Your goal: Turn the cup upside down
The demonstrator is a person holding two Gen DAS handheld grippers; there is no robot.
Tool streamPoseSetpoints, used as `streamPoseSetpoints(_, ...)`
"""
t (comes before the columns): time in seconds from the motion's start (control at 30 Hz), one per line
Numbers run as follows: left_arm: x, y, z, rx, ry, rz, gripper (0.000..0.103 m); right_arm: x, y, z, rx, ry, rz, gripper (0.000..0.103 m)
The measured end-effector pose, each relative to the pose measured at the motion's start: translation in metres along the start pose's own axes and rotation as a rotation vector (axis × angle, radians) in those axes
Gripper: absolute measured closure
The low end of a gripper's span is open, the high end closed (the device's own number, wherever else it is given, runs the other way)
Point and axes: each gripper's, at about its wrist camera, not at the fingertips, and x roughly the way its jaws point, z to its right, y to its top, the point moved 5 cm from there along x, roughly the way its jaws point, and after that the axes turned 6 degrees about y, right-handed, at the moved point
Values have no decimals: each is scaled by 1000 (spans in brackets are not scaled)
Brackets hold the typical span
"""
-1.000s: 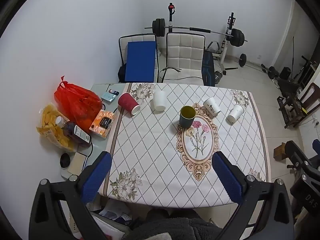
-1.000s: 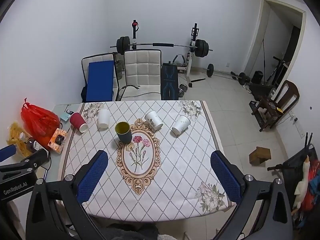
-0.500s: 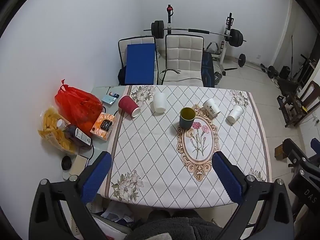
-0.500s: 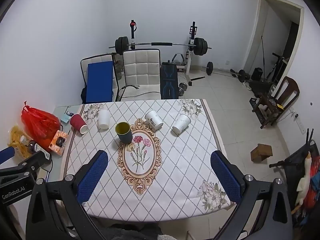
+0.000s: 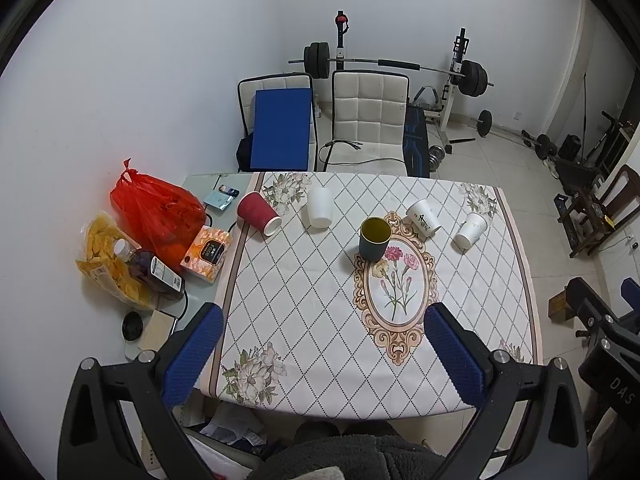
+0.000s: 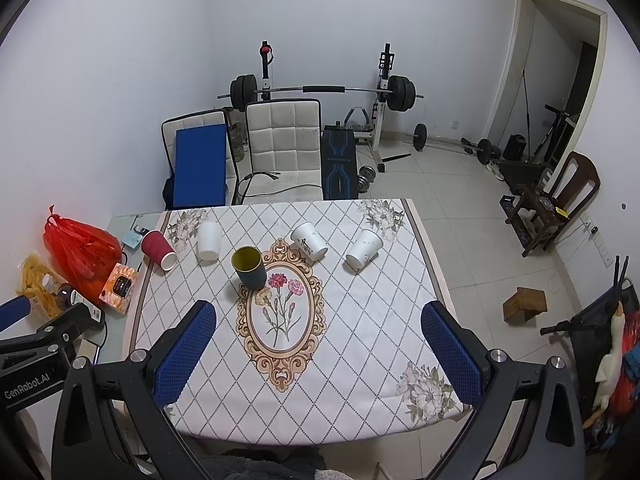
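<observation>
Upright dark cup (image 5: 375,239), yellow inside

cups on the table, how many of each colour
white: 3 — one upside down, two on their sides
red: 1 — on its side
dark with yellow inside: 1 — upright
total: 5

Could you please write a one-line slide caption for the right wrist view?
Open right gripper held high above a patterned table with five cups: dark green cup upright, the others apparently on their sides.
</observation>
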Motion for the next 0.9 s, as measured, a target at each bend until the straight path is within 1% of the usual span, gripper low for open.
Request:
streamPoseSetpoints(0.5,-1,1,1,0,2,4,0,0,3,0,0,1,2,0)
streamPoseSetpoints(0.9,-2,6,3,-2,4,5,0,0,13,1,1,12,4,0)
